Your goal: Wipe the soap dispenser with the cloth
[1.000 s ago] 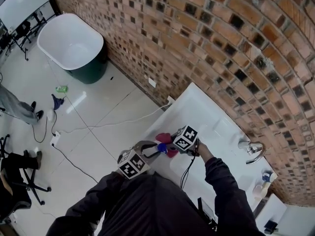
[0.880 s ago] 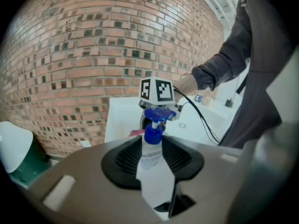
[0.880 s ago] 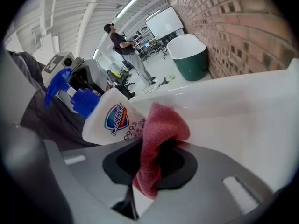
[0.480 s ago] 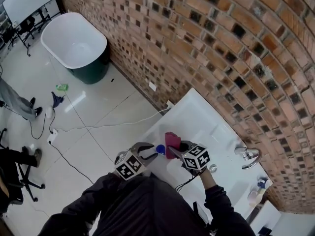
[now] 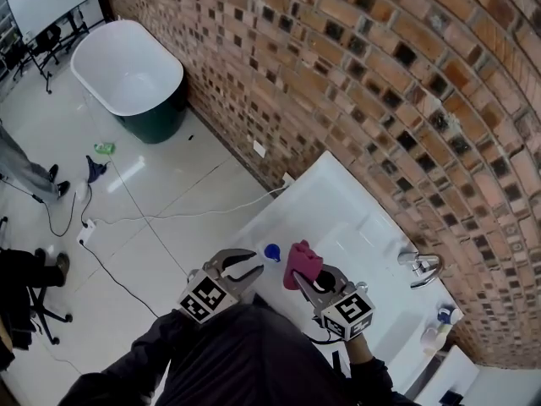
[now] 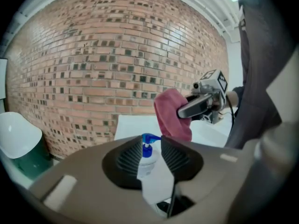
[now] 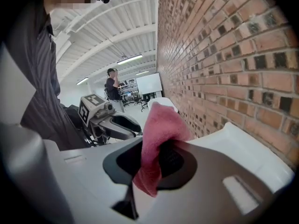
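Over the counter's (image 5: 338, 201) near edge, the left gripper (image 5: 254, 265) is closing on the soap dispenser (image 5: 272, 252) between its jaws — the right gripper (image 5: 310, 275) pinches the cloth (image 5: 300, 260) just beside, at three o'clock; wiping looks not yet begun.

Soft pink cloth (image 5: 300, 263), clear plastic soap dispenser (image 6: 147, 157), rough brick wall (image 5: 380, 74)
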`<move>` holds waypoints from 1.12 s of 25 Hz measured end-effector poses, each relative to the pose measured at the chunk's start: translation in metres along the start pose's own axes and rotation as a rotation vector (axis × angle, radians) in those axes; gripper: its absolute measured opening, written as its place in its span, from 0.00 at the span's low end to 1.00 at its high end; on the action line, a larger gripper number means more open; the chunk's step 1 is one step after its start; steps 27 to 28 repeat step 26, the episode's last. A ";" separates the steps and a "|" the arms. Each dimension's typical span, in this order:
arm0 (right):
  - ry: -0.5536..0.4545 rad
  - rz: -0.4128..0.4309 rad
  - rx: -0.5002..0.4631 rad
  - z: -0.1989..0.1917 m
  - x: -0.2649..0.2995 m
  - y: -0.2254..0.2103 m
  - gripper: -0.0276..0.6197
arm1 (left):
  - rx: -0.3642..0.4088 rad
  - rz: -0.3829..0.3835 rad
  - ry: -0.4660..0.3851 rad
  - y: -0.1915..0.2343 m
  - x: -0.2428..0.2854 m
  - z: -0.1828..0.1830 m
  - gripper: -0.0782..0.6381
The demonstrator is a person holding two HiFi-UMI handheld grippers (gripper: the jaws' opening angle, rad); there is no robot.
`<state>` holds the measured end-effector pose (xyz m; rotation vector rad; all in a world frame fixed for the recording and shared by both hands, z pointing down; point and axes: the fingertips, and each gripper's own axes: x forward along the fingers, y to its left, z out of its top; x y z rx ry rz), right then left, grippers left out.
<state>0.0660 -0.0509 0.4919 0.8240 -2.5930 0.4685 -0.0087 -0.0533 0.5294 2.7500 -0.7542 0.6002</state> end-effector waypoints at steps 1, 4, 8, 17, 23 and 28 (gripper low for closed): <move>-0.003 0.003 -0.009 0.001 0.000 0.002 0.15 | 0.001 0.000 -0.002 -0.001 0.000 0.001 0.28; -0.011 0.009 -0.008 0.002 0.001 0.004 0.14 | -0.001 0.002 -0.008 -0.004 -0.001 0.003 0.28; -0.015 0.016 -0.008 0.004 0.003 0.008 0.14 | 0.000 0.011 -0.014 -0.005 -0.004 0.006 0.27; -0.018 0.030 -0.037 0.006 0.006 0.017 0.14 | -0.005 0.029 -0.022 -0.007 -0.007 0.007 0.26; -0.021 0.027 -0.041 0.006 0.006 0.017 0.14 | -0.003 0.035 -0.027 -0.007 -0.008 0.007 0.25; -0.022 0.026 -0.042 0.006 0.005 0.017 0.14 | -0.003 0.037 -0.028 -0.008 -0.008 0.008 0.25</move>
